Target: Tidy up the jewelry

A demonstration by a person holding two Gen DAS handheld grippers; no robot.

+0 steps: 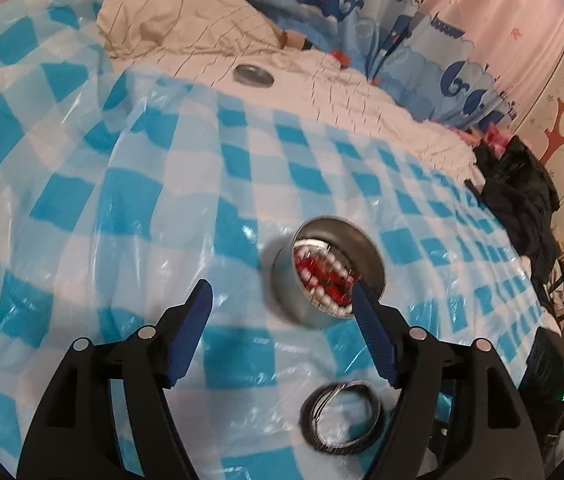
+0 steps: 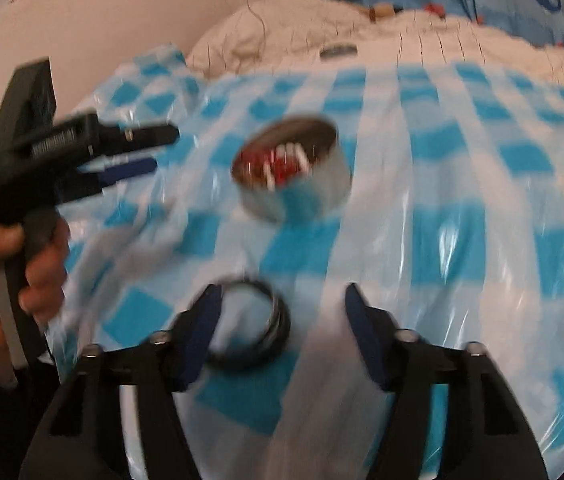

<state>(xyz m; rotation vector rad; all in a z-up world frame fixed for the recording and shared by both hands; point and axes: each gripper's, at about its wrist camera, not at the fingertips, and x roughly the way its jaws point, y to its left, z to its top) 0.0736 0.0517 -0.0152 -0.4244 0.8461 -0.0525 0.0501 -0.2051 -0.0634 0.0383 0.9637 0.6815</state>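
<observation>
Left tool (image 1: 282,300): jaws spread wide, nothing between the blue pads; the right pad (image 1: 370,328) overlaps the near rim of the tin in the left wrist view (contact cannot be told).
Right tool (image 2: 278,308): released, jaws parted; nothing gripped.
Tin (image 1: 338,268): round metal tin, open, tipped toward the left tool, just ahead of its right finger; ahead of the right tool and slightly to its left.
Tin contents: red and white beaded jewelry (image 1: 324,276) inside (blurred in the right wrist view).
Dark bangle (image 2: 250,324): lies flat on the sheet between the right tool's fingers, closer to its left finger, not pinched; below the left tool's right finger.
Surface: blue-and-white checked plastic sheet (image 1: 122,200) spread over a bed.
Lid (image 1: 253,75): round, metal, far ahead of both tools on the white bedding (image 1: 362,92).
Person's hand (image 2: 22,264): grips the left tool's handle.
</observation>
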